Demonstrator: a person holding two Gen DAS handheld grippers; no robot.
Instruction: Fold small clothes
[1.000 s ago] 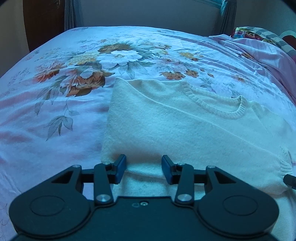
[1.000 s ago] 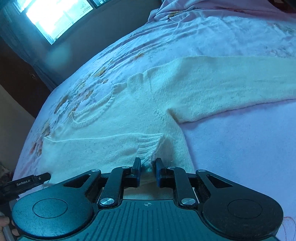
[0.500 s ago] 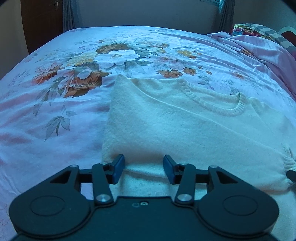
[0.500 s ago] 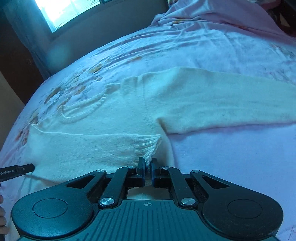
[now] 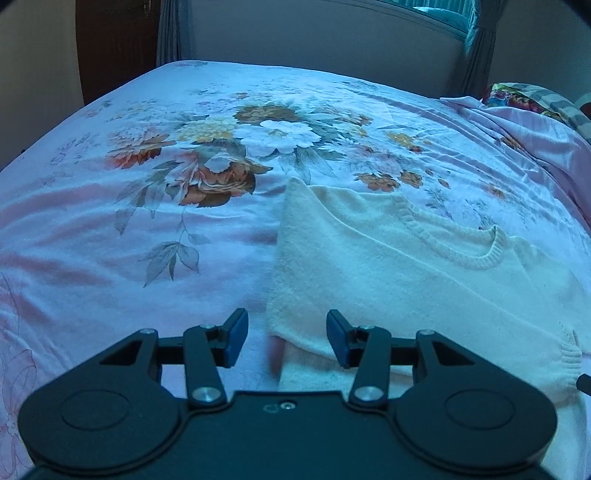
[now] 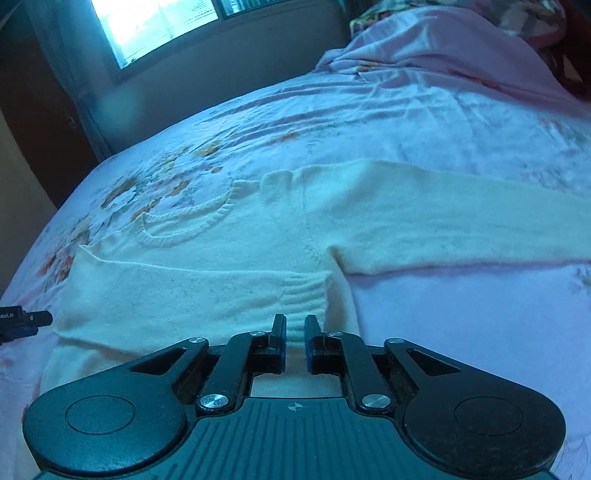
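A cream knit sweater [image 5: 388, 266] lies flat on the floral bedsheet [image 5: 147, 229], neckline away from me. One sleeve is folded across the body, its ribbed cuff [image 6: 304, 293] lying flat. The other sleeve [image 6: 461, 218] stretches out to the right. My left gripper [image 5: 286, 338] is open at the sweater's folded left edge, holding nothing. My right gripper [image 6: 294, 341] is slightly open just behind the cuff, the cuff lying free in front of the jaws. The left gripper's tip shows at the left of the right wrist view [image 6: 22, 321].
A crumpled pink sheet and pillows [image 6: 461, 48] lie at the head of the bed. A wall with a window [image 6: 155, 26] stands beyond the far bed edge. A dark wooden door [image 5: 114, 44] is at the far left.
My right gripper was shut on the sleeve cuff, then opened and let it drop flat. My left gripper opened wider and shifted left, off the sweater's edge.
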